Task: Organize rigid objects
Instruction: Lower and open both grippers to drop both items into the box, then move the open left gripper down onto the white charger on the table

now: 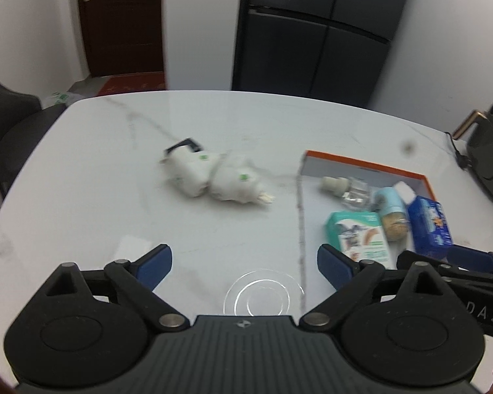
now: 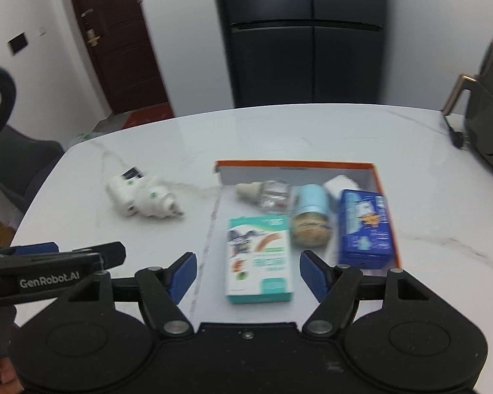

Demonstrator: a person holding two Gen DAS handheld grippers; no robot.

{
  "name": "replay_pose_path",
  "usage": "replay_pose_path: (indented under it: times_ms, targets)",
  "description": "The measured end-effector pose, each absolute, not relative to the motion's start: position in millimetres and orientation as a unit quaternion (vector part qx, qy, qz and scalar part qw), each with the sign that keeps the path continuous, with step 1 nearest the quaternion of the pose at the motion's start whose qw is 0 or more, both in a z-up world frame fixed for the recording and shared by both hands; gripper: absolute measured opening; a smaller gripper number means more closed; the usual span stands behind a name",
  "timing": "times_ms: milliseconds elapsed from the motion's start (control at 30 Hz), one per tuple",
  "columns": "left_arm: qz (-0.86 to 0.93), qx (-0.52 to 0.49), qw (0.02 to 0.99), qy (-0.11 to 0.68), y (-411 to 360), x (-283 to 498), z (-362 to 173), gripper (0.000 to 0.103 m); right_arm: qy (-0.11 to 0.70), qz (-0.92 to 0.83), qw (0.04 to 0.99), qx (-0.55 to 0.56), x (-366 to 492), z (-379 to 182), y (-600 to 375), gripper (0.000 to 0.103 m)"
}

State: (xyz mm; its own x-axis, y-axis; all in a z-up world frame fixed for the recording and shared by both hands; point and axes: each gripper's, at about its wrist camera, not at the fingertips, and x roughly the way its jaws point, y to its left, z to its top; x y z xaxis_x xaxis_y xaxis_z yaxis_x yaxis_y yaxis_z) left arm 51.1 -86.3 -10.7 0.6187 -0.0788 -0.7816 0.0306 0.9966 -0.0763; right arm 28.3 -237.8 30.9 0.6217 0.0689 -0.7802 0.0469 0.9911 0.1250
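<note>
While white plugs [image 1: 213,177] lie loose, a refrigerator [image 1: 315,29] looms behind.

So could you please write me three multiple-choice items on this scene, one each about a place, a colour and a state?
1. Where do the white plugs lie?
A. In the box
B. On the table, left of the box
C. On the dark chair

2. What colour is the rim of the box?
A. Orange
B. Green
C. Purple

3. How do the right gripper jaws stand?
A. Shut on the teal carton
B. Shut on nothing
C. Open, nothing gripped

Answers: 1 B, they rest on the marble table outside the box wall. 2 A, the top edge is orange. 3 C, the blue pads stand apart, and the teal carton lies flat in the box.
</note>
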Motion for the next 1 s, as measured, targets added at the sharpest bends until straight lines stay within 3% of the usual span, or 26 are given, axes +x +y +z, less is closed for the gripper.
replay_pose_path:
  times_ms: [1000]
  targets:
    - [0.012,-0.039,0.891,0.452,3,43,-21,0.098,0.443,0.067,0.893,0.046,43,27,-139,0.083]
